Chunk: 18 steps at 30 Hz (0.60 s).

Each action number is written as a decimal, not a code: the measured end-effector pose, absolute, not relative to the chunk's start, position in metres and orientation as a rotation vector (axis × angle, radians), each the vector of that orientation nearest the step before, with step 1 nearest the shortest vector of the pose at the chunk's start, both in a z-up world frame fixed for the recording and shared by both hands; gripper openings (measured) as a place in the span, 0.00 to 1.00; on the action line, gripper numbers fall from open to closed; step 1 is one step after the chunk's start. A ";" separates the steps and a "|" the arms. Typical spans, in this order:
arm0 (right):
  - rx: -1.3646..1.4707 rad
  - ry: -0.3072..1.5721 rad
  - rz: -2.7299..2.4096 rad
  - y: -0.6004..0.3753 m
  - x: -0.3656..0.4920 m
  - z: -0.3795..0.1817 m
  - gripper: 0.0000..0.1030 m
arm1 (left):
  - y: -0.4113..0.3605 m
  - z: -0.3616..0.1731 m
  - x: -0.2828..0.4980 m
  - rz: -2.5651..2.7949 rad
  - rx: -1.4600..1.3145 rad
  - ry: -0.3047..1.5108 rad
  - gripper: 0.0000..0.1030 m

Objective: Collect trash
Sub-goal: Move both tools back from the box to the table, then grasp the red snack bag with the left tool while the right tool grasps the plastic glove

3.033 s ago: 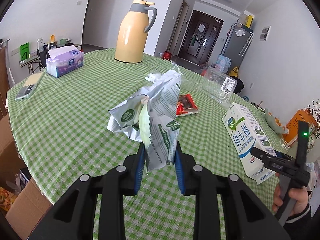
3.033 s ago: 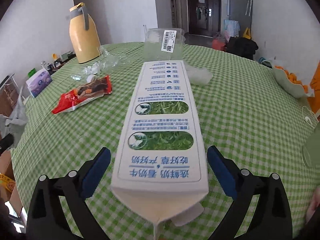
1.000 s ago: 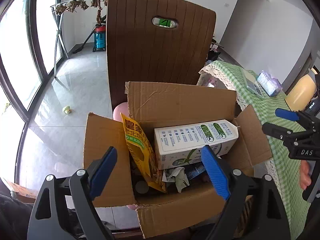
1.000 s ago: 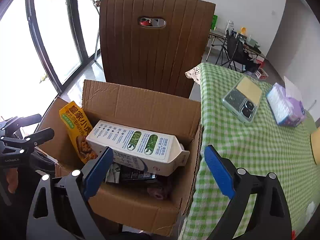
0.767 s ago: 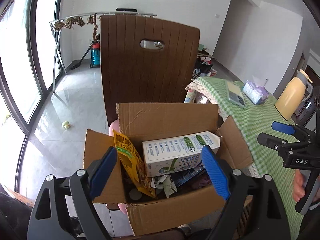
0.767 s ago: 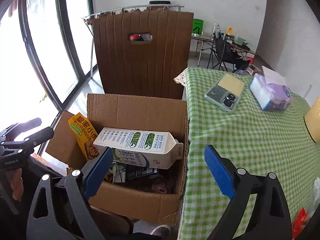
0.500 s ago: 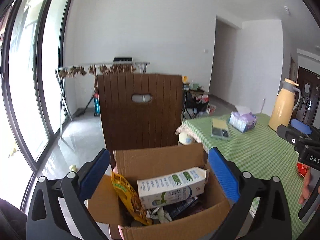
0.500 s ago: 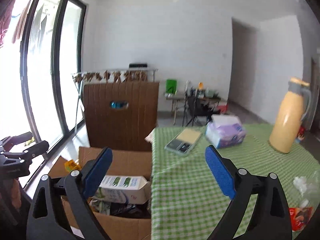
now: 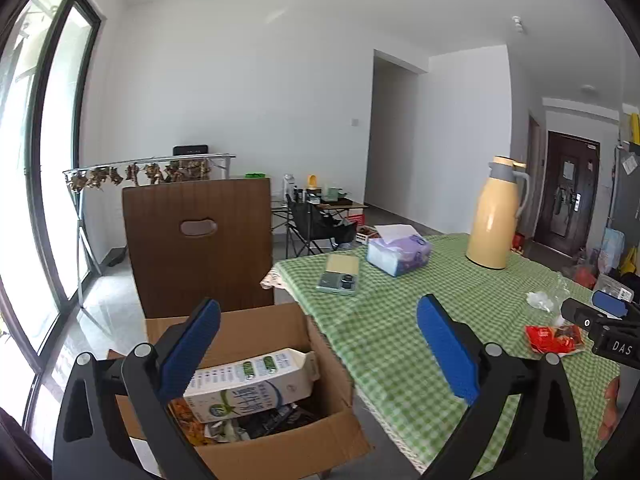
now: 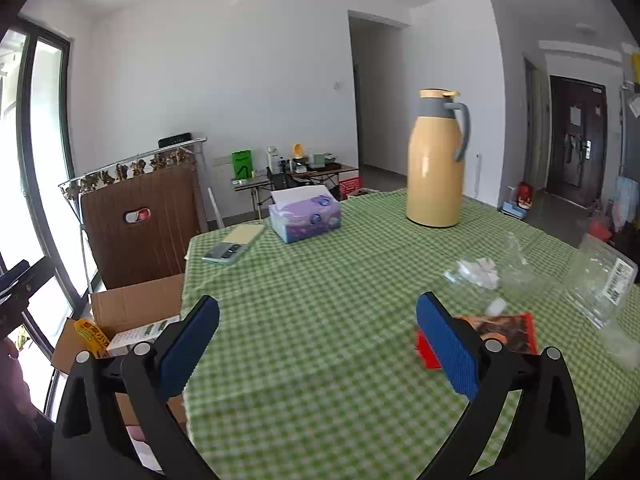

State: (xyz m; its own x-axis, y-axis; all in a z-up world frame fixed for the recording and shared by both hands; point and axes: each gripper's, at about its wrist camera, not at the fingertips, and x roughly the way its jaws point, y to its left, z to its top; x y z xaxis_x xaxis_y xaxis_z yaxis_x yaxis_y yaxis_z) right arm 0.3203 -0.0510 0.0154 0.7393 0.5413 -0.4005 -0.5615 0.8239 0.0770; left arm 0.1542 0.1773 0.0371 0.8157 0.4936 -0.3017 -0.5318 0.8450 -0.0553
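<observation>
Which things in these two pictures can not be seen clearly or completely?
- Bottom of the cardboard box: left wrist view, hidden by the milk carton and the left gripper.
- Red wrapper: right wrist view, partly behind the right gripper; its print is blurred.
- Clear plastic container: right wrist view, cut off at the right edge.
- Phone: left wrist view, too small for detail.

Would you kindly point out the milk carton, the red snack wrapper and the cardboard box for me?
milk carton [image 9: 248, 386]: left wrist view, on its printed side panel.
red snack wrapper [image 10: 508, 330]: right wrist view, on its dark printed face.
cardboard box [image 9: 280, 450]: left wrist view, on its near outer wall.
</observation>
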 end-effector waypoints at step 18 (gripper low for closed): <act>0.081 0.546 0.061 -0.313 0.346 -0.013 0.92 | -0.016 -0.003 0.295 0.041 -0.016 0.512 0.93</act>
State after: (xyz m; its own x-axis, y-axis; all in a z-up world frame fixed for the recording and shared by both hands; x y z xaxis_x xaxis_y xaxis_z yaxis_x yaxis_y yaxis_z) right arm 0.3461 -0.3132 -0.0127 0.8527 0.0795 -0.5163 -0.0366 0.9950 0.0929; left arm 0.2951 -0.0156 -0.0031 0.8709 0.0350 -0.4902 -0.0432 0.9991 -0.0055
